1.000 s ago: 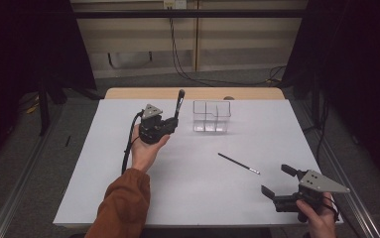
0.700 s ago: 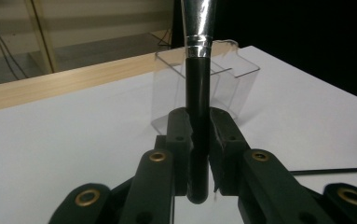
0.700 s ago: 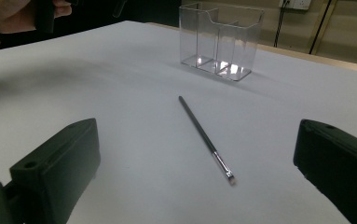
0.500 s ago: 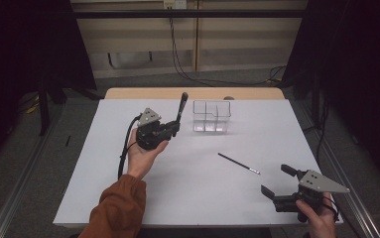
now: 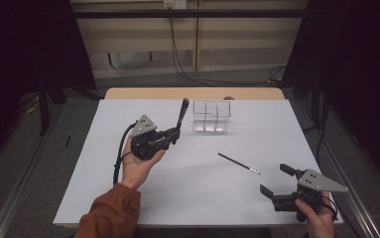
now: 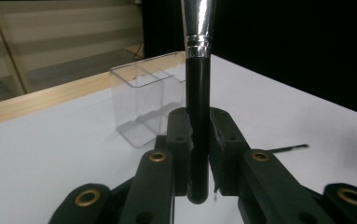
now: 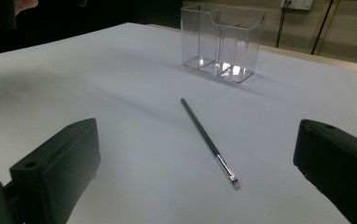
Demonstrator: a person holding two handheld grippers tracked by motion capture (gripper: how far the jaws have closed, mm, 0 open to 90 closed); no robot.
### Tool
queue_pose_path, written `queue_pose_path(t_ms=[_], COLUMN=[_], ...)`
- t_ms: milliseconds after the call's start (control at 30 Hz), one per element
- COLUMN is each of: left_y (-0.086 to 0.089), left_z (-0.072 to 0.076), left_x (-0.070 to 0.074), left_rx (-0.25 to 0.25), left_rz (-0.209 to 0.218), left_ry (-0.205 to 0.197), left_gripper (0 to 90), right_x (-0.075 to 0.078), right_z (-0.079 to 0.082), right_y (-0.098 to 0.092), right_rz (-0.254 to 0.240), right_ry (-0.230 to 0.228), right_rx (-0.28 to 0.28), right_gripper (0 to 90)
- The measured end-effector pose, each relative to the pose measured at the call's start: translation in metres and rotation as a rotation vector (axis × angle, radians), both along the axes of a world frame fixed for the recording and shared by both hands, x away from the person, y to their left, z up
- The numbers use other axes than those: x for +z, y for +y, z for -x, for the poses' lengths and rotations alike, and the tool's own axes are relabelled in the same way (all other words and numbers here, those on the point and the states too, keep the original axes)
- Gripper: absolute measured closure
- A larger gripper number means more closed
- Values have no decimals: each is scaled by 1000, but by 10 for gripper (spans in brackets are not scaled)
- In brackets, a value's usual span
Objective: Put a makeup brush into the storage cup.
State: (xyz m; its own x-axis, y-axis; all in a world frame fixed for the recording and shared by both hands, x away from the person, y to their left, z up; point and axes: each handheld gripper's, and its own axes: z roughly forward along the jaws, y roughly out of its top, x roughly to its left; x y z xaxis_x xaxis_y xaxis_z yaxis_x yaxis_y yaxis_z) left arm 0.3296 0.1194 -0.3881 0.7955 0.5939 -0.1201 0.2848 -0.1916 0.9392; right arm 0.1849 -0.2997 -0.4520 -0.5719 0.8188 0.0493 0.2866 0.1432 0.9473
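Toward the table's far edge, left of the clear organizer [image 5: 212,116], the left gripper [image 5: 176,133] has its fingers clamped on the handle of a thick makeup brush [image 5: 182,113], standing nearly upright. Best to carry it over a compartment, keep it vertical, lower it handle first, then release. Near the right front corner, the right gripper [image 5: 275,181] rests with fingers spread, empty, beside a thin brush [image 5: 238,163].
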Motion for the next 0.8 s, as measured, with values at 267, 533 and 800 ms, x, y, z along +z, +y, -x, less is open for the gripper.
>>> queue_pose_path(t_ms=[267, 533, 800], left_y=[1, 9, 1], left_z=[19, 37, 48], left_x=[2, 0, -15], left_rx=[-44, -28, -40], left_rz=[13, 39, 54], left_ry=[6, 11, 35], left_gripper=[795, 795, 795], right_x=[1, 7, 20], right_z=[1, -1, -7], right_y=[1, 16, 29], right_rz=[-13, -48, -98], right_ry=[-9, -33, -54], right_rx=[8, 68, 139], right_gripper=[0, 0, 12])
